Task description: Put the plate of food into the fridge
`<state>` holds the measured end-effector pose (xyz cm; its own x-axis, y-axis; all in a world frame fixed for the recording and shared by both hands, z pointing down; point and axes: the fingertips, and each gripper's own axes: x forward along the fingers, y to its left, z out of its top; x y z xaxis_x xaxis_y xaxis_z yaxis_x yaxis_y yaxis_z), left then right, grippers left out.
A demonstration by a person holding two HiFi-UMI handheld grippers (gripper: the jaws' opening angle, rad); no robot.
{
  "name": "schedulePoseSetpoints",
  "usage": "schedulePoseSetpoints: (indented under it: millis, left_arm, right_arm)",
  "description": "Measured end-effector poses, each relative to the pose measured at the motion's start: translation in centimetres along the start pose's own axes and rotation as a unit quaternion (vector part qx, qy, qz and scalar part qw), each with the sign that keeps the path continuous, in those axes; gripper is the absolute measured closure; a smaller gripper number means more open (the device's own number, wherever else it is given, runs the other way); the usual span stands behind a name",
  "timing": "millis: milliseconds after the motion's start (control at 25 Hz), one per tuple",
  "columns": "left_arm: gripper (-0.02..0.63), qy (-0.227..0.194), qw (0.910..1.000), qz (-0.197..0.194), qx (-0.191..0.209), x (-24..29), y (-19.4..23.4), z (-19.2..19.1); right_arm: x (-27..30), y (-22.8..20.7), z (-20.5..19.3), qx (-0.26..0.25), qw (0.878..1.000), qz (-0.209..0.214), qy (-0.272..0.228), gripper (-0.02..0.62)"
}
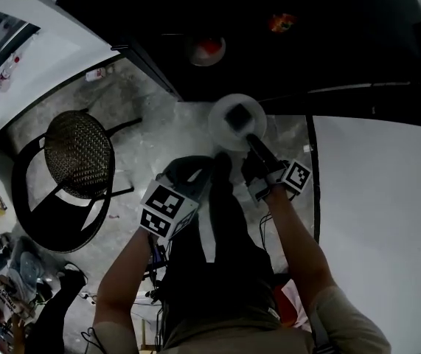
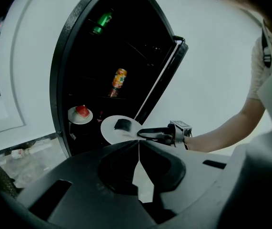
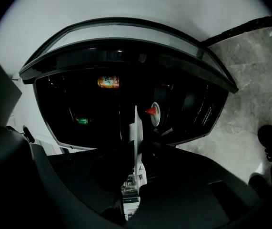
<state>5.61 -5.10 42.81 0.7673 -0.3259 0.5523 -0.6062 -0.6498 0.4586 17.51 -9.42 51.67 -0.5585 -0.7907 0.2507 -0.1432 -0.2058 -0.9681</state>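
Note:
A white plate (image 1: 237, 122) with a dark piece of food on it hangs in front of the open fridge (image 1: 328, 43). My right gripper (image 1: 250, 140) is shut on the plate's near rim. The left gripper view shows that plate (image 2: 121, 128) level, with the right gripper (image 2: 143, 133) clamping its edge. The right gripper view shows the plate (image 3: 136, 125) edge-on between the jaws of the right gripper (image 3: 136, 146). My left gripper (image 1: 209, 169) is beside the plate on the left, and its jaws are shut on nothing, as the left gripper (image 2: 139, 143) shows in its own view.
Inside the dark fridge are a second plate with red food (image 2: 80, 113), an orange can (image 2: 119, 78) and a green bottle (image 2: 102, 22). The white fridge door (image 1: 376, 198) stands open at the right. A wicker chair (image 1: 77, 153) stands on the marble floor at the left.

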Motion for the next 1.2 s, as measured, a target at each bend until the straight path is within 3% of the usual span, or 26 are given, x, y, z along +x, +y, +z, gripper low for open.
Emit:
schedulePoseSetpoints:
  millis: [520,1200]
  left_arm:
    - [0.594,0.02,0.9948,0.041,0.092,6.5,3.4,-2.6]
    - [0.594,0.036,0.9984,0.042,0.01,6.3,4.9,-8.1]
  right_arm:
    - [2.8,-4.4,0.9,0.002,1.0,-0.01,-0.007,0.561]
    - [5.7,-8.3,4.3,-0.005,0.998,-0.025,-0.053,0.563]
